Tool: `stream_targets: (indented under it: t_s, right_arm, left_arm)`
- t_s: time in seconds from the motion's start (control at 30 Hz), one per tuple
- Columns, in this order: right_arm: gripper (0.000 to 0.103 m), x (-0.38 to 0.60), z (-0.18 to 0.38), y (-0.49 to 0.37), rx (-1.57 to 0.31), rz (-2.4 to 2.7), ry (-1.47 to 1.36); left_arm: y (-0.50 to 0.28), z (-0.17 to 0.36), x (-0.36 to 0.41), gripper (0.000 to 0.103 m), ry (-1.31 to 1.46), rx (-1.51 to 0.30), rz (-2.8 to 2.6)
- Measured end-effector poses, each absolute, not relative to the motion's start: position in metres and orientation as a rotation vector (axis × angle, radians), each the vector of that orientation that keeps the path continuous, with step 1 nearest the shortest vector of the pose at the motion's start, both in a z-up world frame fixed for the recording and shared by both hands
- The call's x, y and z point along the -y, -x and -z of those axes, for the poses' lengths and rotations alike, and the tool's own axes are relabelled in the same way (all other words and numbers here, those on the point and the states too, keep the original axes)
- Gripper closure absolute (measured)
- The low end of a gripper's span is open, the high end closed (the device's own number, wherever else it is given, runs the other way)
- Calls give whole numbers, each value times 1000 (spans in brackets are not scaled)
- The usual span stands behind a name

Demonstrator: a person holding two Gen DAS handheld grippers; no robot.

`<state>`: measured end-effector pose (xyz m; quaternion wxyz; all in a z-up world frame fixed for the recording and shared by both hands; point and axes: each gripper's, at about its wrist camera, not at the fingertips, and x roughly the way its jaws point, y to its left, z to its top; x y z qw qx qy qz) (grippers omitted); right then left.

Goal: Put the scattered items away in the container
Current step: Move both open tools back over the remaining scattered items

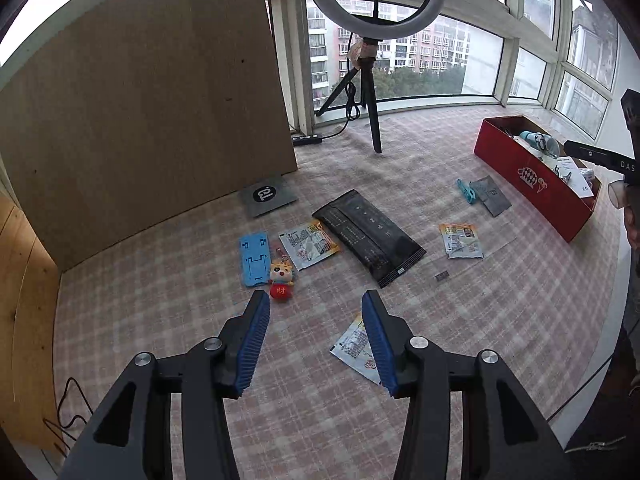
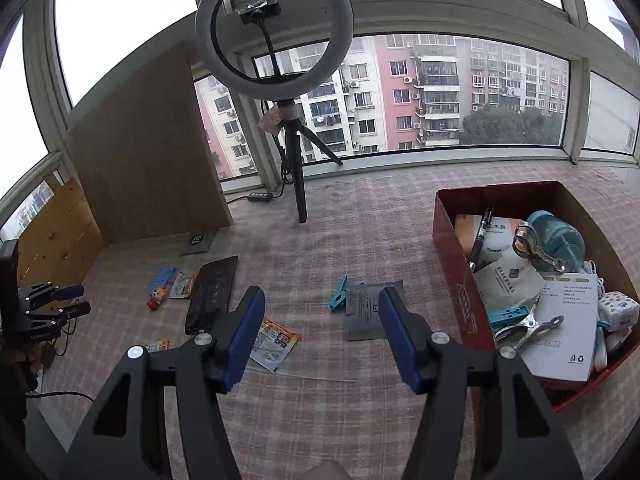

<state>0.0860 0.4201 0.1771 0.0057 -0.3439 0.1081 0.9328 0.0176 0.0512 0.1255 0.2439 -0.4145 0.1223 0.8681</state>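
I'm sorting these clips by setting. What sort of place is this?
Probably a glazed balcony in a high flat, used for filming: wraparound windows facing apartment blocks, a ring light on a tripod, and a checked cloth strewn with small household items.

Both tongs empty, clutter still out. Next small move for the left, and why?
Probably ease the left tongs forward and down onto the plush toy. It lies just ahead of the left fingertip on the cloth, outside the red box, and the jaws are open with nothing between them.
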Motion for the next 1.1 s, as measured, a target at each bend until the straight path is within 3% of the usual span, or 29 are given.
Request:
stream_targets:
  t_s: [0.13,0.37,0.67,0.97,1.1]
  right_arm:
    - [45,-397,-148,-77,-329,-2922,1195]
    - [45,-372,-109,-70,-306,-2910,1385]
    - [45,-344,-94,-37,-267,-2926,1514]
    - [45,-322,-90,-12,-302,-2962,1530]
    - [45,-304,-91,-3,-197,-2979,1511]
  left_arm:
    - [-27,-97,-47,57,1203,-258,-2338]
    - [-33,-63,-70,57,1216,-334,-2256]
    - [-23,-40,-88,43,1166,-553,-2152]
    - [13,-47,-67,43,1163,-446,-2286]
    - [38,-45,-59,43,1160,-425,-2368]
